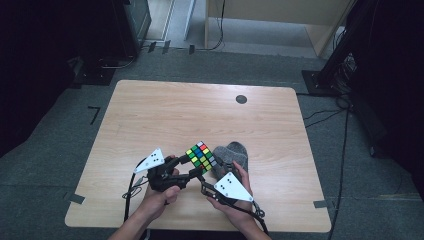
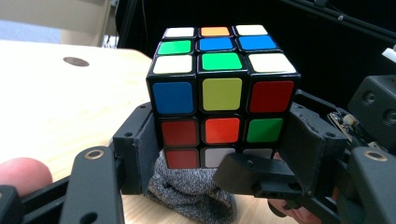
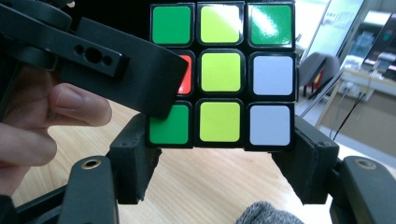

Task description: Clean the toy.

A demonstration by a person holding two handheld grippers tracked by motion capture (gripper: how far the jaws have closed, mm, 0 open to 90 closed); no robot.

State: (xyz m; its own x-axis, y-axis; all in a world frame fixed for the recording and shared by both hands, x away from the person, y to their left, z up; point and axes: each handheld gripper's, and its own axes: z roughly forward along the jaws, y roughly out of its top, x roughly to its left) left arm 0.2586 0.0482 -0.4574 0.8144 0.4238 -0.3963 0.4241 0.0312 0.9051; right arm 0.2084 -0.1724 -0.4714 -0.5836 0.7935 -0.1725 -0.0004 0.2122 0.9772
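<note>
A scrambled Rubik's cube (image 1: 201, 156) is held just above the wooden table (image 1: 165, 115), near its front middle. My left gripper (image 1: 192, 166) comes in from the left and is shut on the cube's lower layers; in the left gripper view the cube (image 2: 223, 95) sits between its jaws. My right gripper (image 1: 210, 174) reaches from the front right and is shut on the bottom layer of the cube (image 3: 222, 74). Each gripper's jaw crosses the other's view. A grey sock (image 1: 233, 154) lies on the table directly under and behind the cube.
A round black grommet (image 1: 241, 99) is set in the table's far side. Dark equipment stands off both side edges, and cables (image 1: 345, 150) run along the floor at the right. A pale wooden cabinet (image 1: 280, 20) is behind the table.
</note>
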